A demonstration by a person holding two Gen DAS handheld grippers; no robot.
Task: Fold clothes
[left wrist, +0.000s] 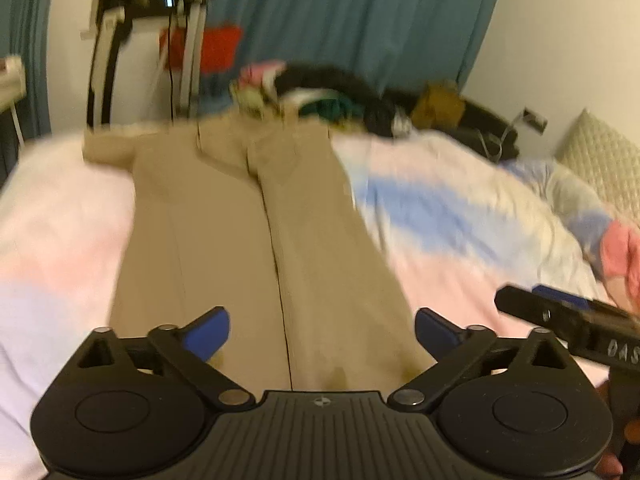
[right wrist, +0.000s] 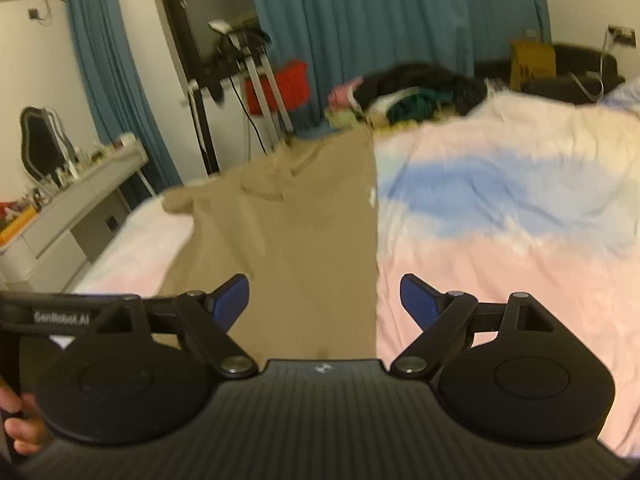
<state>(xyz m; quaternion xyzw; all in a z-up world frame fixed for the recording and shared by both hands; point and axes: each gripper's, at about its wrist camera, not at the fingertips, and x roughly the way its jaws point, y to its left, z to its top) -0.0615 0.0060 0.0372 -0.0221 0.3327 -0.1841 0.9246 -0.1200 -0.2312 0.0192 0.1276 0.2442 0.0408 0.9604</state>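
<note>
A: Where are the trousers?

B: The beige trousers (left wrist: 256, 232) lie flat on the bed cover (left wrist: 460, 216), which is pink, white and blue. From the left gripper (left wrist: 322, 334) they stretch straight ahead, the two legs side by side, with the leg ends just in front of the fingers and the waist at the far end.

A: And how are the fingers of that gripper?

B: They stand wide apart, with nothing between them. The blue pads (left wrist: 208, 334) are above the legs, but I cannot tell if they touch the cloth.

A: What about the right gripper (right wrist: 324, 300)?

B: Also spread wide and holding nothing. In its own view the right edge of the trousers (right wrist: 304, 240) runs forward between its fingers, so the left pad is over beige cloth and the right pad over the bed cover (right wrist: 500, 220). In the left view the right gripper (left wrist: 560, 312) is seen to the right, over the cover.

A: What is beyond the trousers?

B: A pile of clothes (left wrist: 320, 92), dark, pink and green, sits just behind the waist. Farther ahead hangs a teal curtain (left wrist: 352, 12), and ahead to the left is a red box (left wrist: 220, 46). The pictures are blurred, so small details are unclear.
</note>
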